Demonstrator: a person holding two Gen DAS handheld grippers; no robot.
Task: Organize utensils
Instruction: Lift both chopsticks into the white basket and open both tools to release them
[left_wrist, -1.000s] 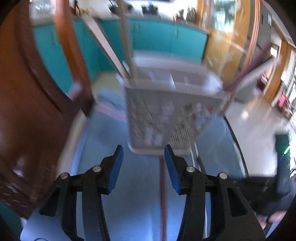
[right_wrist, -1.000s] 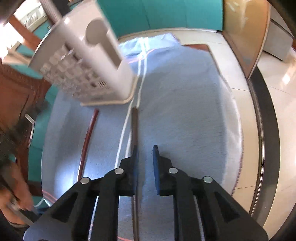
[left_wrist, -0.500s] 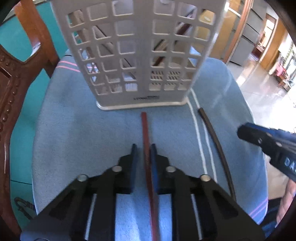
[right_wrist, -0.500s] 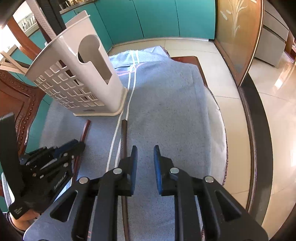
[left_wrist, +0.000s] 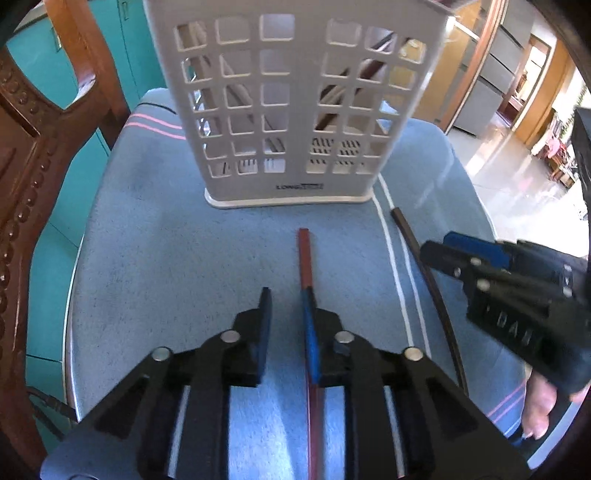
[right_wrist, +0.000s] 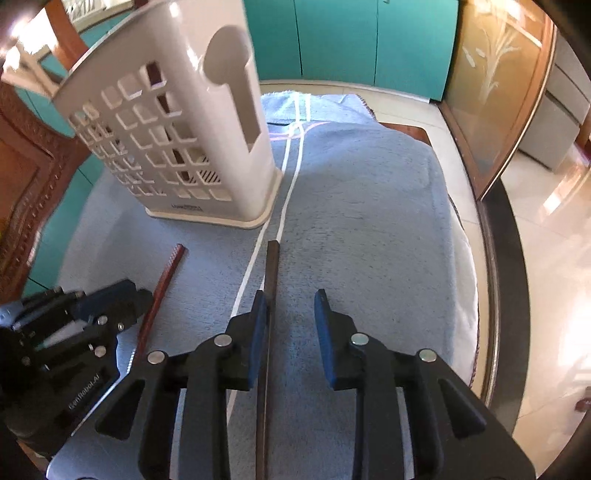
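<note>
Currently we note: left hand-held gripper (left_wrist: 286, 295) jaws parted, red chopstick (left_wrist: 304, 254) flat on blue towel (left_wrist: 166, 258), running along inner face of right finger, not clamped. Right hand-held gripper (right_wrist: 290, 299) jaws likewise parted; dark chopstick (right_wrist: 271, 266) lies beside left finger. White utensil caddy (left_wrist: 291, 110) stands upright on towel beyond both sticks, tabletop rim (right_wrist: 495, 295) at right.

Caddy (left_wrist: 295, 110) off-white, square lattice cutouts, dark logo at base; towel (left_wrist: 166, 258) pale blue with two white stripes and pink stripes at the ends. One chopstick (left_wrist: 304, 258) reddish-brown, the other (right_wrist: 271, 273) dark brown; both grippers (left_wrist: 286, 306) (right_wrist: 290, 306) black with blue pads and silver rivets. Cabinets (right_wrist: 332, 37) teal, chair (left_wrist: 22, 166) carved red-brown wood.
</note>
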